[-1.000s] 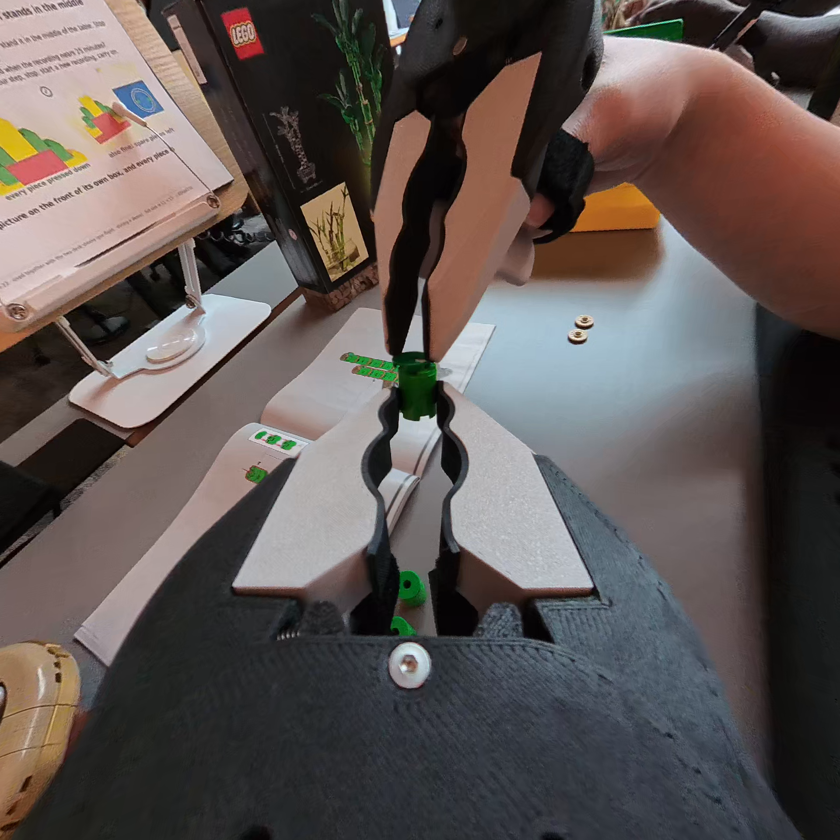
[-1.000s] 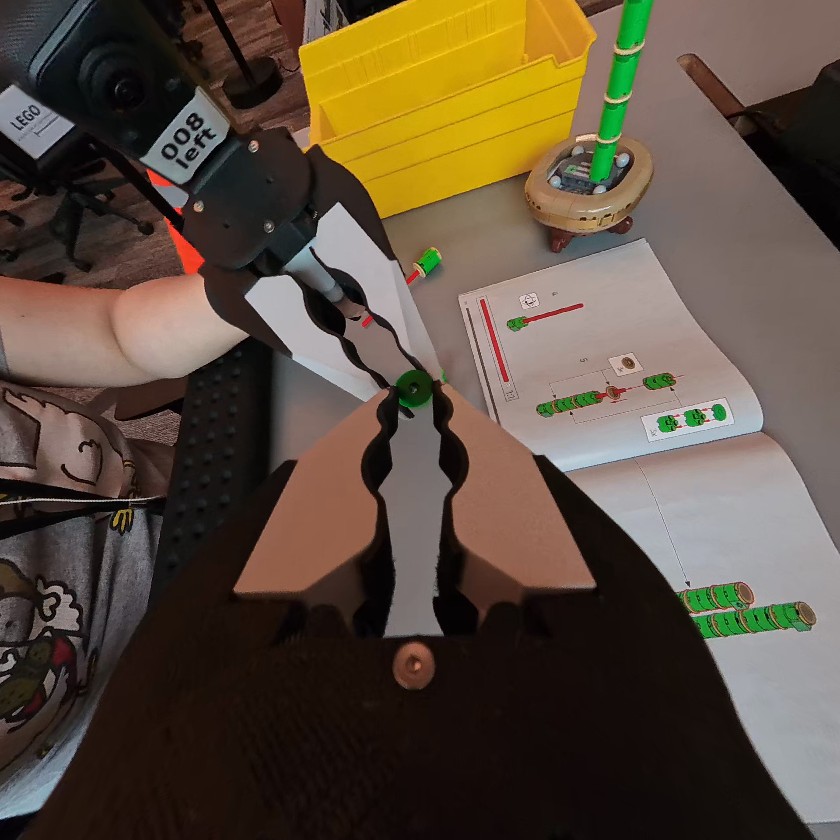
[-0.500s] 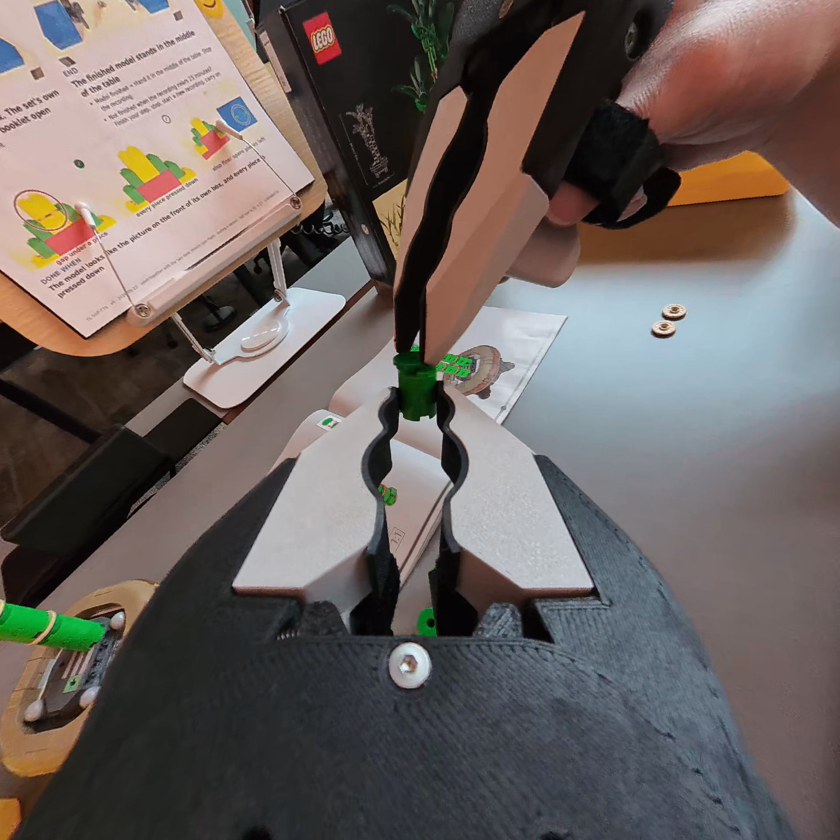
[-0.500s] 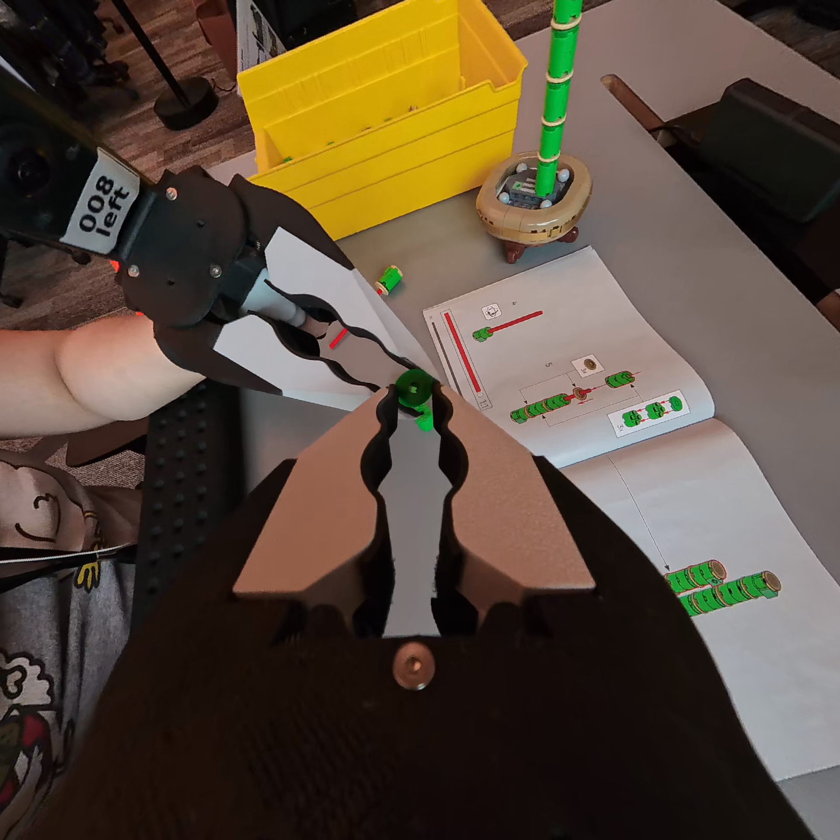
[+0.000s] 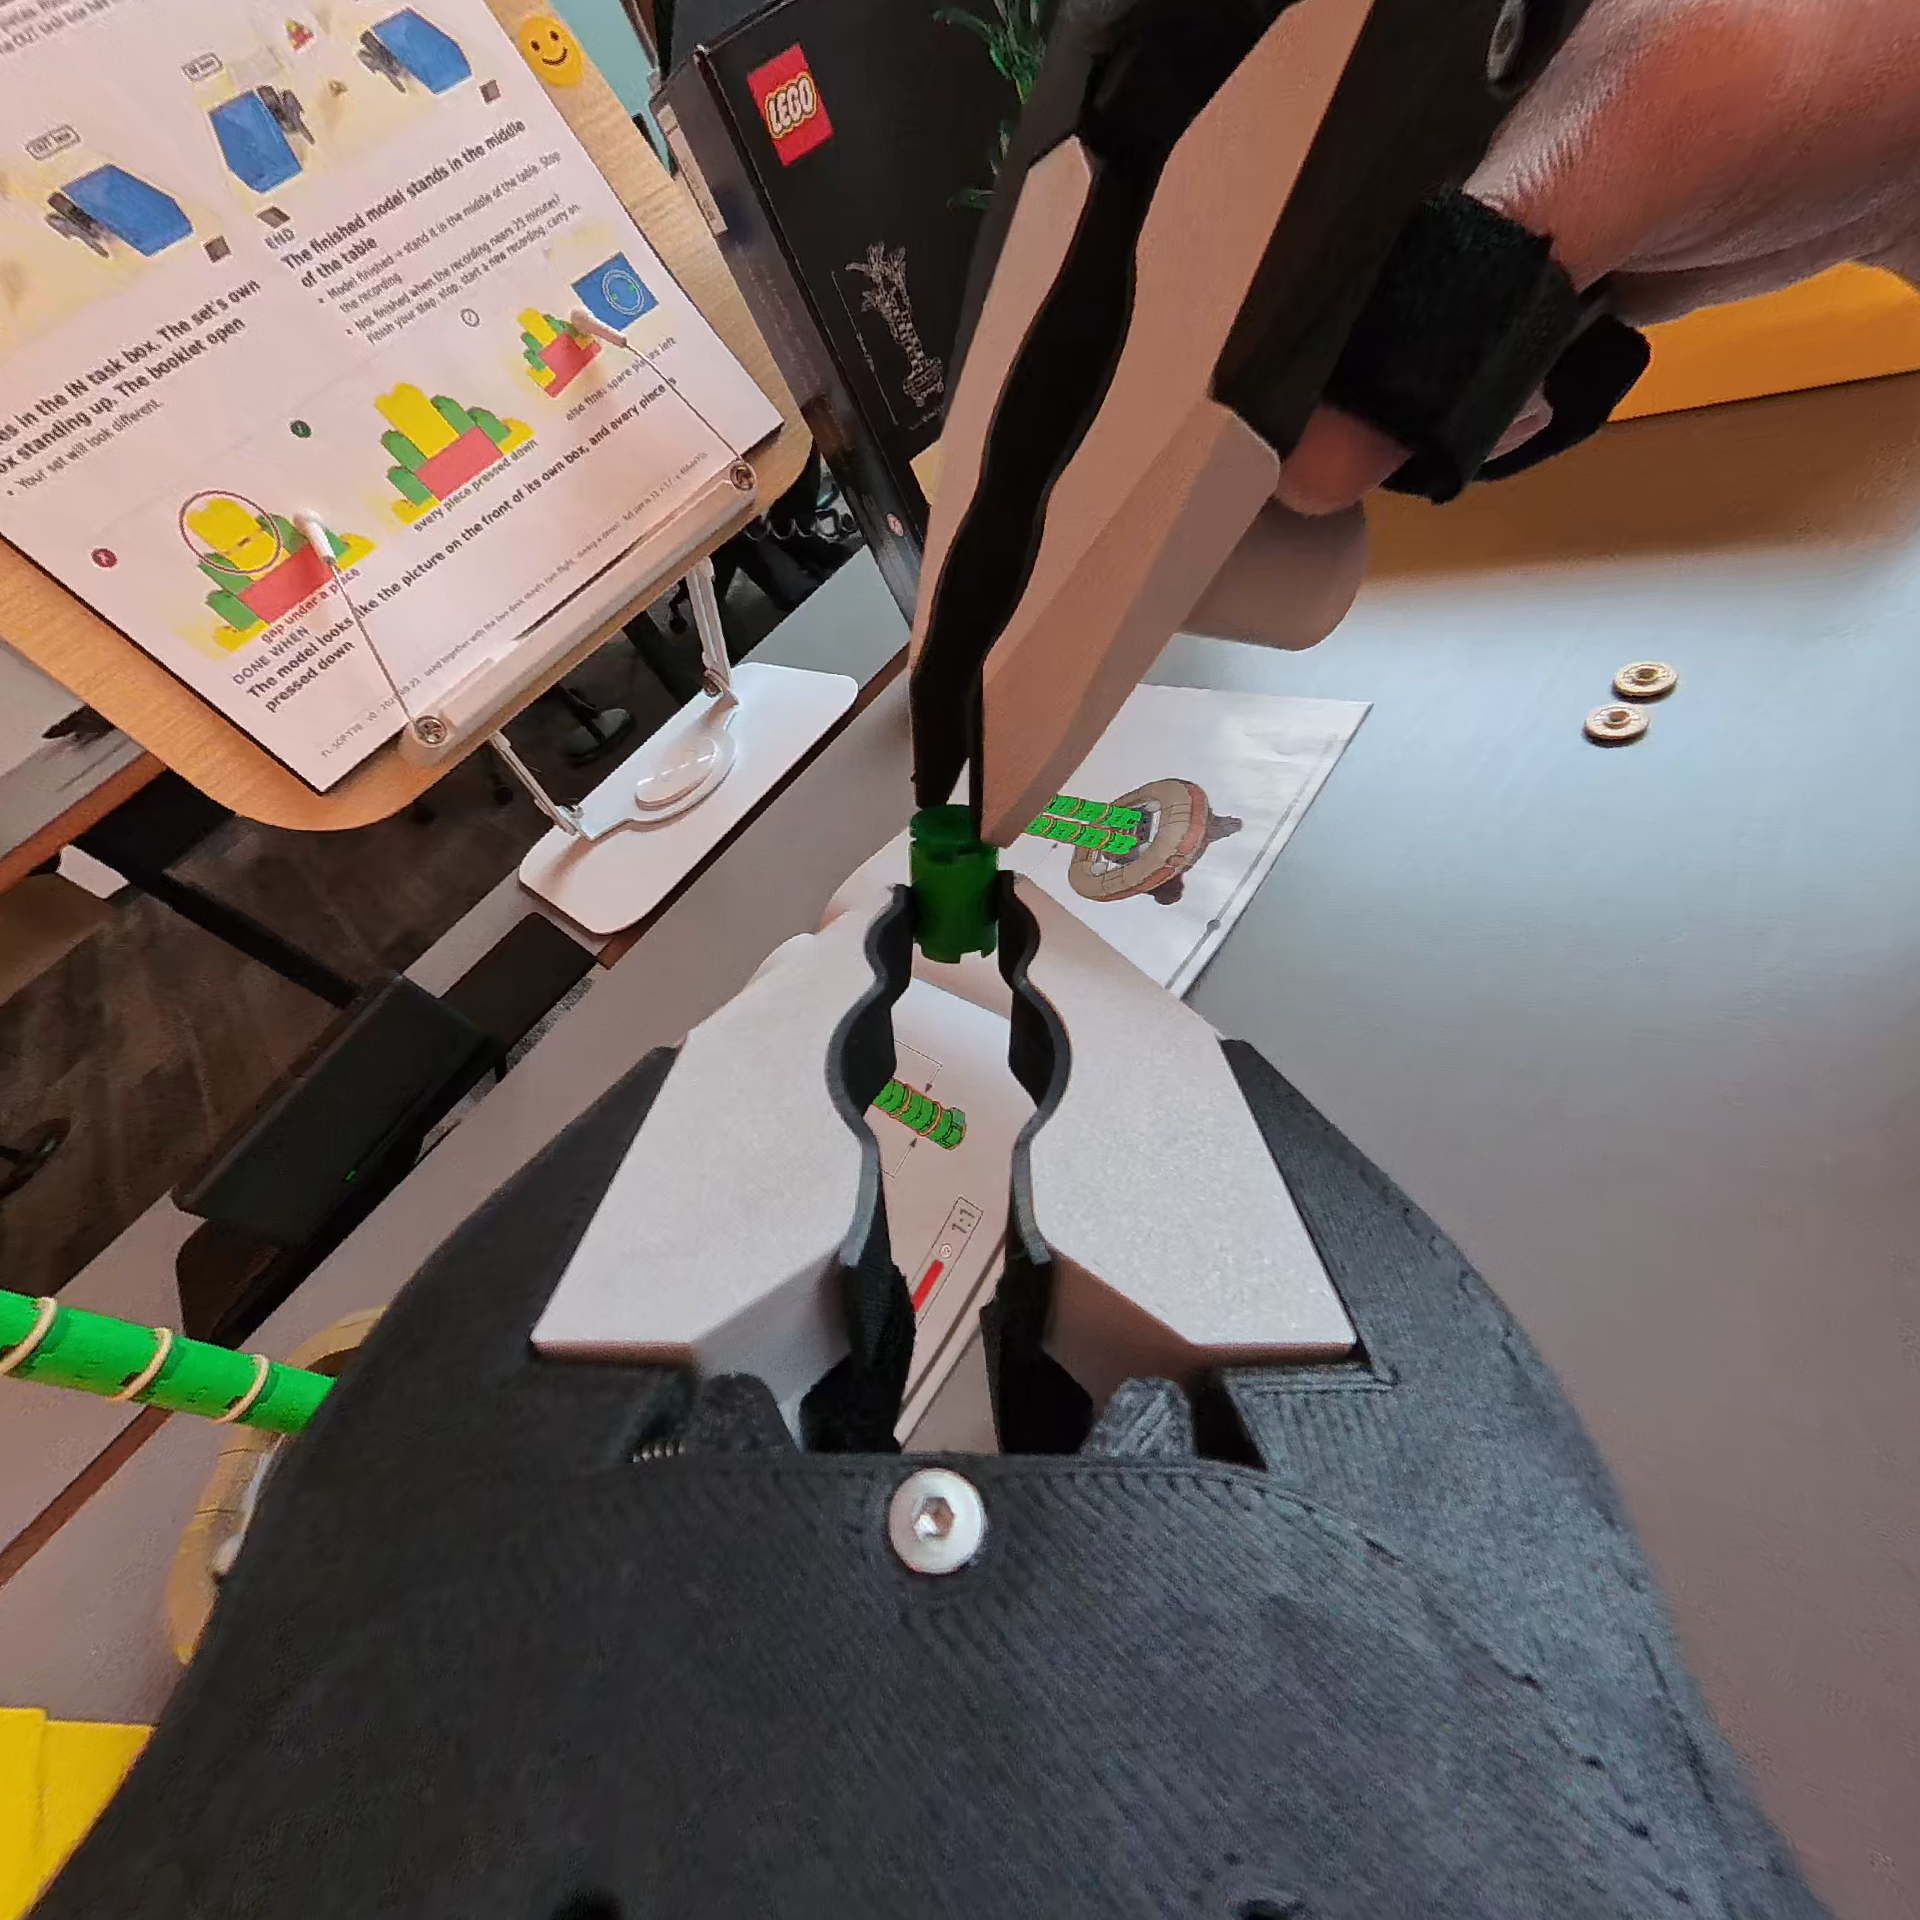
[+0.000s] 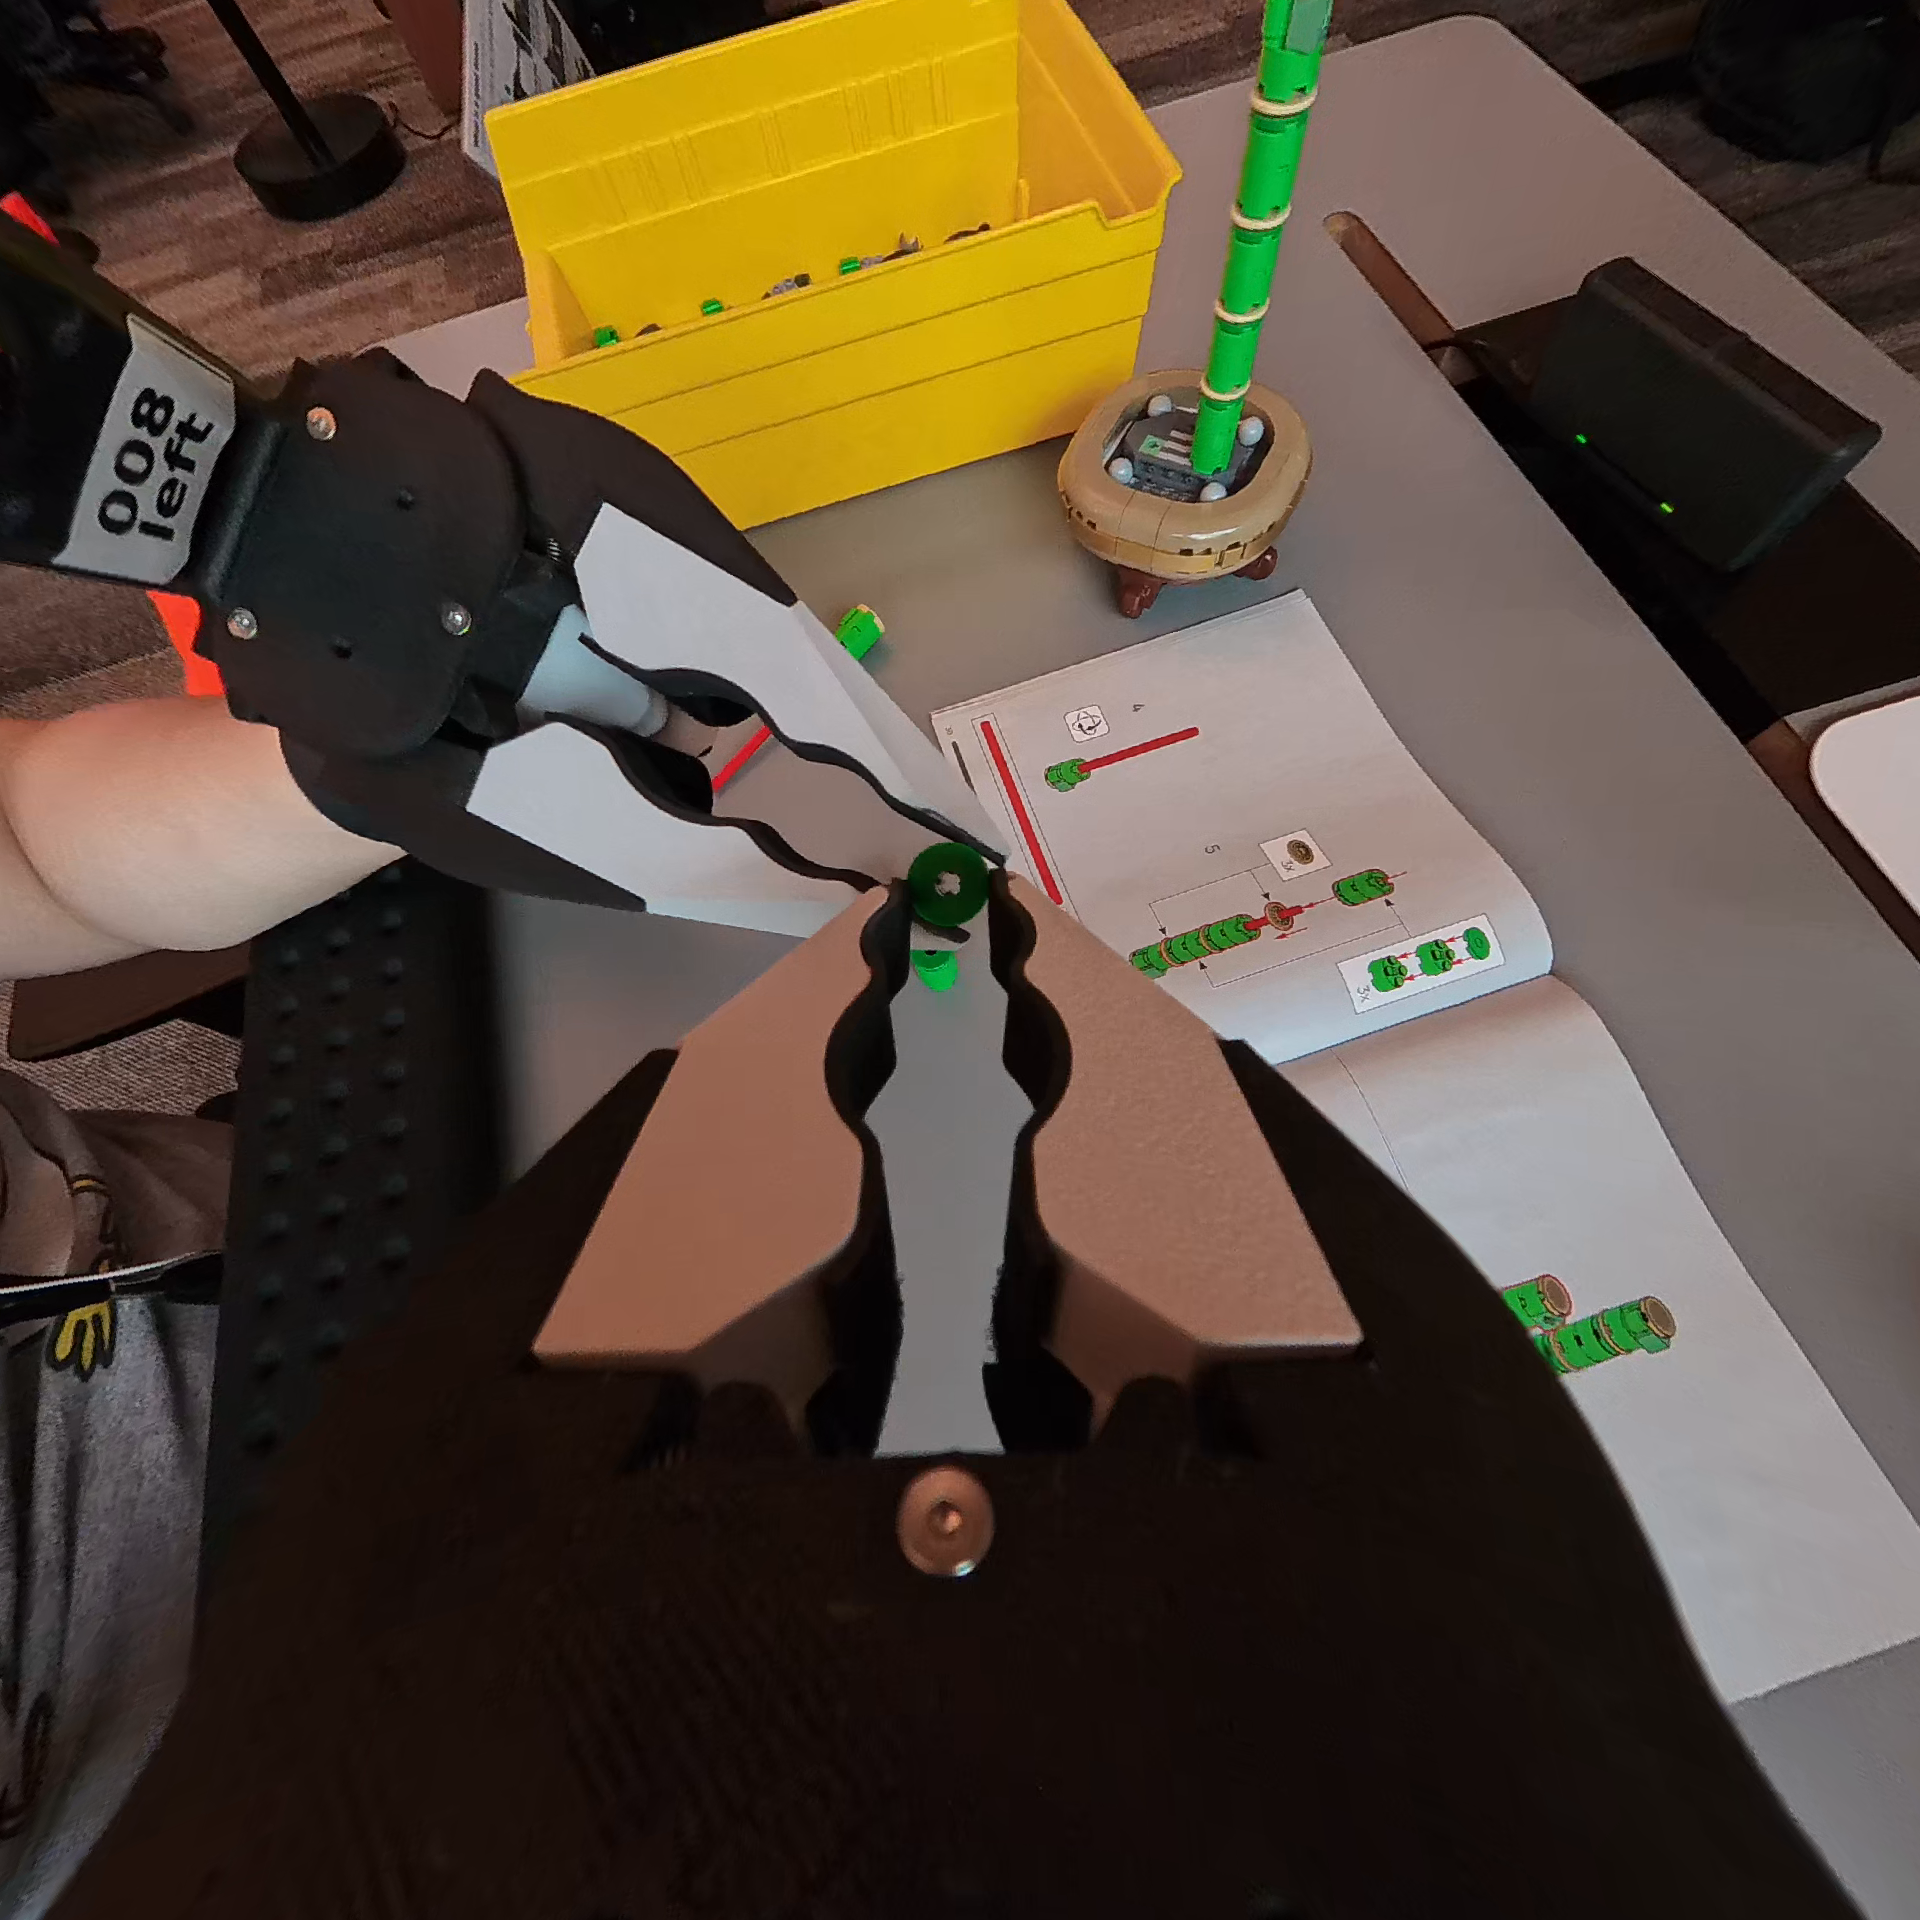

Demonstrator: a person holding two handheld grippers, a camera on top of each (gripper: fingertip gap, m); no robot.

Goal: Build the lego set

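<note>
The small green round plastic lego cylinder (image 5: 953, 896) sits upright between the tips of the left gripper (image 5: 953, 914), whose two wavy-edged grey fingers are clamped on its lower half. Its long axis runs toward twelve o'clock in the left wrist view, straight at the right gripper (image 5: 961, 805), which comes down from one o'clock with its tips at the piece's top rim.

In the right wrist view that axis points at the camera: the cylinder (image 6: 947, 883) shows as a disc with a cross-shaped hole, and the right gripper's (image 6: 943, 902) fingers stand just either side of it. Whether they pinch it or only bracket it, I cannot tell.

The left gripper (image 6: 914, 862) reaches in from ten o'clock. Another small green piece (image 6: 934, 967) lies on the grey table (image 6: 1455, 260) directly below.

The coming move, probably a mating or hand-over, likely turns on keeping both grippers on this shared axis. The tan pot with its green bamboo stalk (image 6: 1242, 281) stands at one o'clock, beside the yellow plastic bin (image 6: 831, 343) and beyond the open instruction booklet (image 6: 1351, 935).
</note>
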